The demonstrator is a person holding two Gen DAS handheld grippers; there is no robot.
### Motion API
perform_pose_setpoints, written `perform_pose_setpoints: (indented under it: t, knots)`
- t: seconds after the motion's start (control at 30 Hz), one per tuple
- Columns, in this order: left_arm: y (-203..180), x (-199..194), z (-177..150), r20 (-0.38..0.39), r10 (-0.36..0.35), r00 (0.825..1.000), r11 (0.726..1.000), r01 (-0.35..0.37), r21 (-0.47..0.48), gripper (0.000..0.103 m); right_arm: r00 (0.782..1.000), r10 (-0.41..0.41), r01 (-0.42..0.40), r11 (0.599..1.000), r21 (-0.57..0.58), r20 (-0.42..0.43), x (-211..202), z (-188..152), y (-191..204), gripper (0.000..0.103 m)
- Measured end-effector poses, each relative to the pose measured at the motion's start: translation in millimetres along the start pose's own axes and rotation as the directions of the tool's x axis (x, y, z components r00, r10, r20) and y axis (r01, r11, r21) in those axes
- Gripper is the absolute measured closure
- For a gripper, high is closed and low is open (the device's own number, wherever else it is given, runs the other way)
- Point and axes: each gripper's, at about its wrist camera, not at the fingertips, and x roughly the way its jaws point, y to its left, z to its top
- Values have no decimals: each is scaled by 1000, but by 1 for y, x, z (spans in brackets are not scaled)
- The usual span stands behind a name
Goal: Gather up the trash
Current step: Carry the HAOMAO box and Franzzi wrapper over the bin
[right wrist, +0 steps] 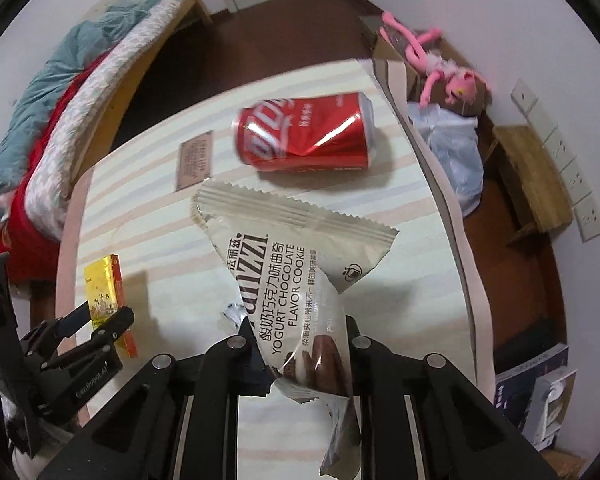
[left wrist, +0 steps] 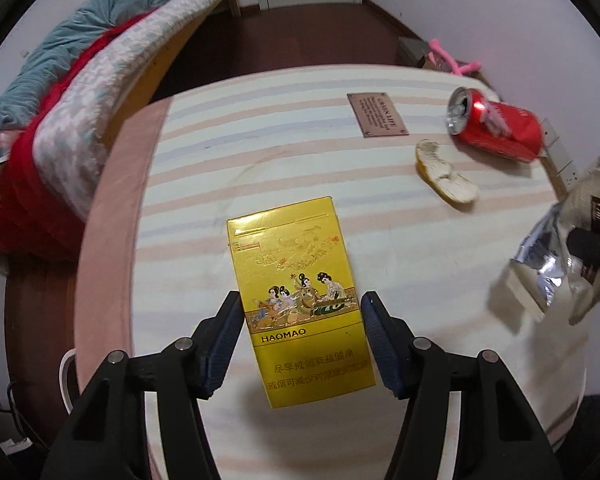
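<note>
the left tongs [left wrist: 302, 324] sit nearest the lens with their blue-padded fingers [left wrist: 224, 340] spread apart on either side of a yellow cigarette pack [left wrist: 298, 300], which lies flat on the striped surface [left wrist: 260, 128]; a narrow gap shows between the right pad and the pack, while on the left side contact cannot be told. the right tongs [right wrist: 300, 344] are clamped on a cream cookie wrapper [right wrist: 292, 256], pinched at its lower end so the zigzag-edged top fans out above the surface. from the left wrist view the same wrapper hangs at the far right with its silver lining showing. a dented red cola can [right wrist: 306, 132] lies on its side near the far right edge of the surface, its opened top facing the left wrist camera. just beside the can rests a piece of pale fruit peel [left wrist: 446, 172], and a small brown plaque [left wrist: 376, 114] lies flat to the left of the can. beyond the surface stand a bed with a teal blanket [left wrist: 80, 32], and a pink plush toy [right wrist: 436, 68] lies on a cardboard box.
</note>
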Motion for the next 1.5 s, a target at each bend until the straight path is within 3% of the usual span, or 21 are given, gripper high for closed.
perform_pose_setpoints:
  t: [0.37, 0.67, 0.9, 1.07, 1.2, 1.3, 1.33, 1.5]
  knots:
    - [46, -108, -29, 186, -14, 982, 996, 30, -84, 47, 992, 104, -94, 985, -143, 70, -73, -55, 67, 85]
    - [147, -179, -65, 289, 76, 954, 977, -14, -211, 47, 968, 241, -212, 934, -288, 70, -117, -89, 170, 85]
    - [237, -203, -107, 277, 175, 945, 942, -79, -326, 47, 937, 350, -320, 855, -409, -2, -122, -113, 279, 85]
    - [307, -192, -142, 208, 225, 952, 899, -121, -420, 47, 915, 392, -388, 784, -484, -99, -104, -137, 369, 85]
    - [362, -160, -171, 121, 214, 969, 858, -127, -498, 48, 911, 363, -408, 741, -533, -194, -63, -161, 439, 85]
    - [404, -121, -195, 33, 154, 988, 821, -109, -560, 48, 915, 309, -402, 721, -564, -258, -24, -178, 482, 86]
    - [421, -98, -203, -10, 101, 995, 809, -88, -581, 48, 916, 287, -400, 716, -572, -282, -7, -185, 496, 86]
    - [470, -18, -232, -116, -69, 991, 736, -28, -677, 48, 894, 172, -404, 707, -580, -414, 76, -220, 545, 86]
